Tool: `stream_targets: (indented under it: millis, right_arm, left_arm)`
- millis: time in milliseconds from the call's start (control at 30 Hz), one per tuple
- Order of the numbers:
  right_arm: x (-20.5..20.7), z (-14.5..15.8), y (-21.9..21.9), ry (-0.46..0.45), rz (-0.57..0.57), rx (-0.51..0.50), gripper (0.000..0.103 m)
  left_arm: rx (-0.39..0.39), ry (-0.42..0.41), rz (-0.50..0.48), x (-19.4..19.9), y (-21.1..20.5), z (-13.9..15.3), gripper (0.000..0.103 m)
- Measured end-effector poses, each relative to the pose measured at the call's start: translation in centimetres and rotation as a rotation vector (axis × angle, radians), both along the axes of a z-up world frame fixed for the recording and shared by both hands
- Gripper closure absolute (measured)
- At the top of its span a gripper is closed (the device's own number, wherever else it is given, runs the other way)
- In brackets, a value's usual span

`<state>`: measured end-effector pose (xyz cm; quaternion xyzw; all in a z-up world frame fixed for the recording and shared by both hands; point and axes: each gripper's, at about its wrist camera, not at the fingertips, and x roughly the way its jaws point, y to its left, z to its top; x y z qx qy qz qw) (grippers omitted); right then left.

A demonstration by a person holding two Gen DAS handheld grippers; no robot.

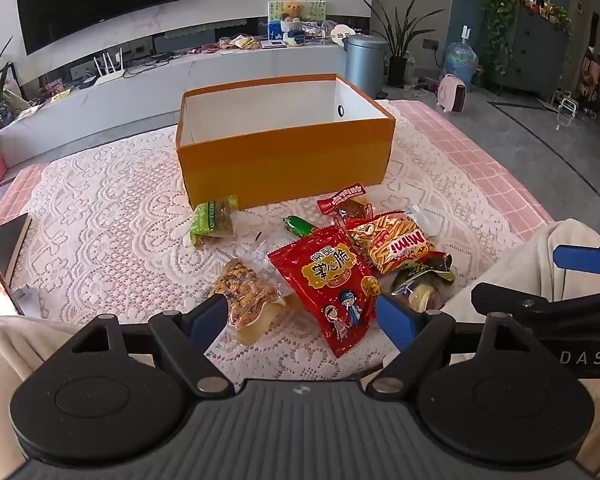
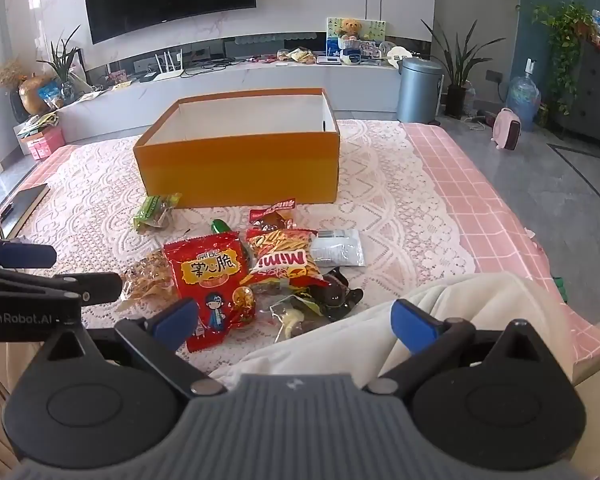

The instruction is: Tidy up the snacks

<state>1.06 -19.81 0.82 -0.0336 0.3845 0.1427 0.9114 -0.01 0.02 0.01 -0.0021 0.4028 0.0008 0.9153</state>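
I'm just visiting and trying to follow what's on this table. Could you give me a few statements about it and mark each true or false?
1. The orange box has its lid off. True.
2. The snacks are already inside the box. False: they lie on the lace cloth in front of it; what shows of the inside looks bare.
3. The left gripper is clamped on the red packet. False: its jaws stand wide apart, holding nothing.
4. The right gripper is open. True.
5. The Mimi bag sits beside the red packet. True.
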Motion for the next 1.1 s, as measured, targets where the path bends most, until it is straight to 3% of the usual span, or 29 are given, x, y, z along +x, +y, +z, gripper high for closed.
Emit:
stream_targets:
  millis: [1100]
  right_arm:
    - [-0.05,0.06,0.68,-0.045,0.042,0.001,0.004]
  left_arm:
    - [-0.002,0.012,0.007,-0.16,0.26,-0.14,0.005]
